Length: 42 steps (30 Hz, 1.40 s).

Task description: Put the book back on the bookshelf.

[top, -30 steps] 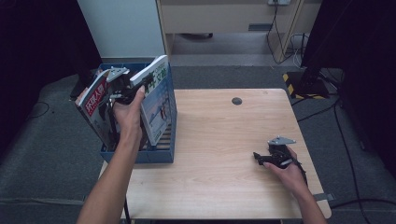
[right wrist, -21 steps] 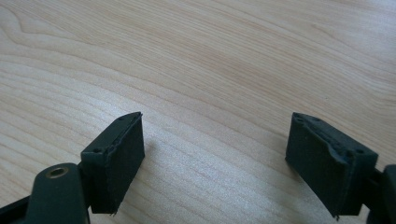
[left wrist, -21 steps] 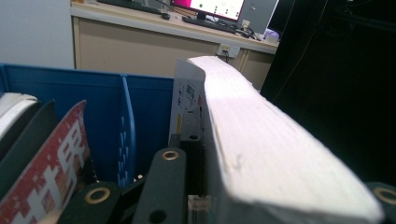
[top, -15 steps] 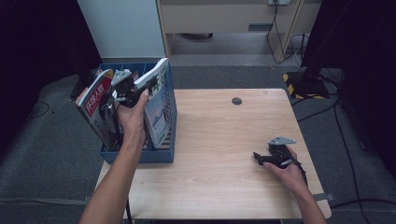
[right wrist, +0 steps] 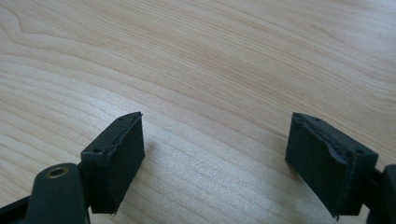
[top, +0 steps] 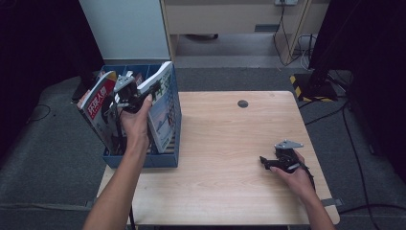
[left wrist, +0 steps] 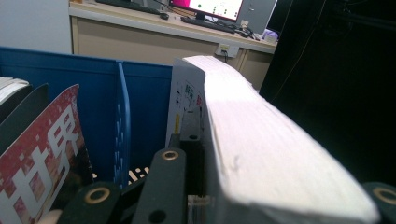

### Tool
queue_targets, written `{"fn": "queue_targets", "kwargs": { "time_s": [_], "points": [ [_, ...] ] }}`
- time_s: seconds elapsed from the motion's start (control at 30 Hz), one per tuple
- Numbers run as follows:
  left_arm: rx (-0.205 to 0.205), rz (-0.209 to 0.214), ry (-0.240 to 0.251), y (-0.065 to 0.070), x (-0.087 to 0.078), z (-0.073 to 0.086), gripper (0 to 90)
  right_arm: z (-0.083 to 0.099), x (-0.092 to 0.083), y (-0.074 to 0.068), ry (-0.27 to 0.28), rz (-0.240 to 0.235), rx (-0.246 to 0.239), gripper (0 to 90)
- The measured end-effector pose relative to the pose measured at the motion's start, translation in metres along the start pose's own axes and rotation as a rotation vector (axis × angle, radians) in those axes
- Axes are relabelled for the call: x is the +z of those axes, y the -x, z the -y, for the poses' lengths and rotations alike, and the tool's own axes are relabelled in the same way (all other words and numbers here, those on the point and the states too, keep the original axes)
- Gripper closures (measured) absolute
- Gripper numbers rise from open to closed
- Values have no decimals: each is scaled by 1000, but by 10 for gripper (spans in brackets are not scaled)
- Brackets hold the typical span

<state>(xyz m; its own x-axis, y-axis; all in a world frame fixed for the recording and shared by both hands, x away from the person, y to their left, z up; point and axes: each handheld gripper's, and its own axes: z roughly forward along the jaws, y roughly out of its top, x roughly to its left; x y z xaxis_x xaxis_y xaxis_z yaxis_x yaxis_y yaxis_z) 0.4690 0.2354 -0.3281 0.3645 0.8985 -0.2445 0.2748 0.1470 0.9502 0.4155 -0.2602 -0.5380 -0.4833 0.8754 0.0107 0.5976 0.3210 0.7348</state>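
The left gripper (top: pixel 136 93) has its jaws clamped on the top edge of a thick magazine (top: pixel 163 108), which stands tilted in the rightmost compartment of the blue file box (top: pixel 143 160); in the left gripper view the magazine's white page block (left wrist: pixel 261 154) runs away from between the jaws, with small coloured print on its cover that is too small to read. Beside the jaws, one compartment over, leans a red magazine (top: pixel 98 103) whose cover bears large white Chinese characters, reading roughly 环球人物 in the high view. The right gripper (top: pixel 274 162) rests on the wooden surface (top: pixel 220 143), well apart from the box, its jaws wide open with only bare wood grain between them (right wrist: pixel 215 140). Ahead of those jaws, a small dark round disc (top: pixel 242 103) sits near the surface's far edge.
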Motion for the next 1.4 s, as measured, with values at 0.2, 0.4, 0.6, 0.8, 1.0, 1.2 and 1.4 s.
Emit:
{"fn": "queue_targets", "kwargs": {
  "time_s": [0.2,0.4,0.6,0.8,1.0,1.2,1.4],
  "points": [
    [2,-2,-8,-1,0,4,730,0,0,0,0,0,-1,195],
    [2,-8,-21,-3,0,8,730,0,0,0,0,0,-1,195],
    [-8,-10,-25,-6,1,15,730,0,0,0,0,0,0,195],
    [-10,-14,-32,-7,1,18,729,0,0,0,0,0,-1,195],
    [28,-29,-79,-3,-1,16,726,0,0,0,0,0,-1,195],
    [58,-47,-121,0,-9,15,726,0,0,0,0,0,-1,195],
    [67,-56,-137,-5,-14,21,724,0,0,0,1,0,-1,195]
  ]
}}
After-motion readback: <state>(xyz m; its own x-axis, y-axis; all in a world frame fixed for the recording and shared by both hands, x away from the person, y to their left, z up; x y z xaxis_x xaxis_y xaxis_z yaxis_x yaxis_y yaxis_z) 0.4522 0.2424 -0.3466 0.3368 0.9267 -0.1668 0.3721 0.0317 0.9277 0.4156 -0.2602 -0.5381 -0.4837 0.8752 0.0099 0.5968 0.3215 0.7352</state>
